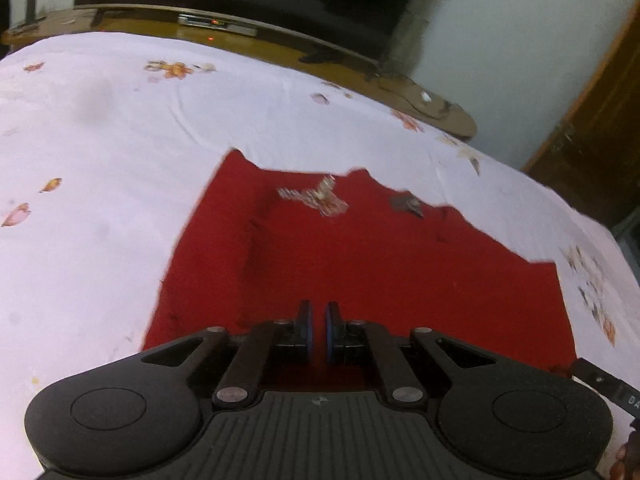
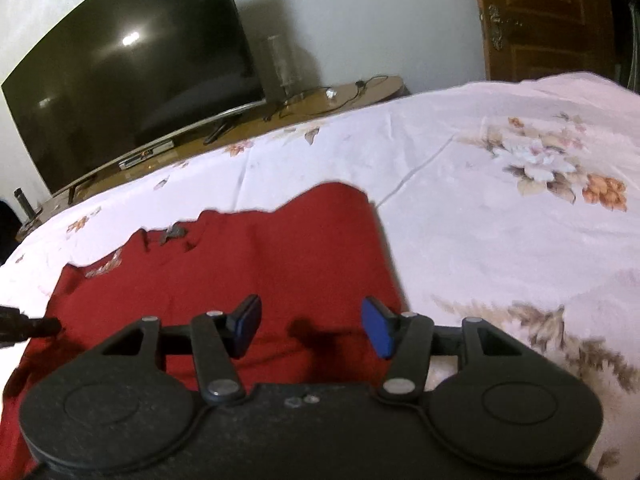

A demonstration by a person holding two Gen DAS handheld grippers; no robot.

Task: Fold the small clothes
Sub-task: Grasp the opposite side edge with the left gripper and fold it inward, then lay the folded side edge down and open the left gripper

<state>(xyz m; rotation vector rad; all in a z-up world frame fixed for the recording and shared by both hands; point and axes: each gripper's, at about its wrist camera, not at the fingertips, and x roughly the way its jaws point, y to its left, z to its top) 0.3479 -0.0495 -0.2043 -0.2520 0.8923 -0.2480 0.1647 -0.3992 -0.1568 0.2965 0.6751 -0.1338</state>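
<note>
A red garment (image 1: 360, 264) lies spread flat on the white floral bedsheet (image 1: 100, 140), with a silvery embroidered motif (image 1: 316, 200) near its jagged far edge. My left gripper (image 1: 319, 330) hovers over its near part with the blue pads shut to a thin slit; no cloth shows pinched. In the right wrist view the same red garment (image 2: 240, 264) fills the left half. My right gripper (image 2: 312, 330) stands open above it near its right edge, nothing between the pads. The left gripper's black tip (image 2: 40, 325) touches the garment's left side.
The bedsheet (image 2: 500, 220) stretches wide to the right of the garment. Beyond the bed stand a low wooden TV stand (image 2: 320, 100) with a large dark television (image 2: 120, 92) and cables. A brown wooden door (image 2: 552, 16) is at the far right.
</note>
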